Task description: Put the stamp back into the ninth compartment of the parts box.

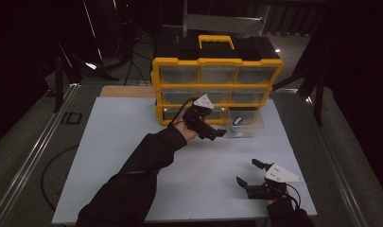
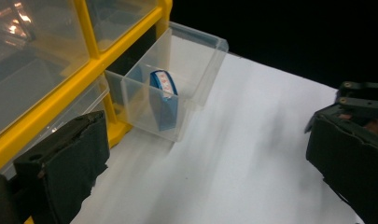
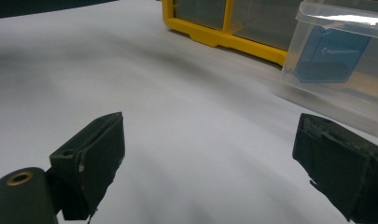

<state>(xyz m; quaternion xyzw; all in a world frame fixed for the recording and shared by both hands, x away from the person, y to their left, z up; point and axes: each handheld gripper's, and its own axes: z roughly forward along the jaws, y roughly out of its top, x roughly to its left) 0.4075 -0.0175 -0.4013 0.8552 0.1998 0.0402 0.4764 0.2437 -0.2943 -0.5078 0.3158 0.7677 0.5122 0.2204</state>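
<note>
Risk, as I judge it: the clear drawer (image 1: 245,124), pulled well out of the yellow organizer (image 1: 216,85), could slide off the rails or skid if nudged sideways. A blue packet (image 2: 164,99) stands on edge inside it. Left gripper (image 1: 215,133) spread wide beside the drawer; right gripper (image 1: 249,173) spread, empty, near the table (image 1: 118,142) edge.
</note>
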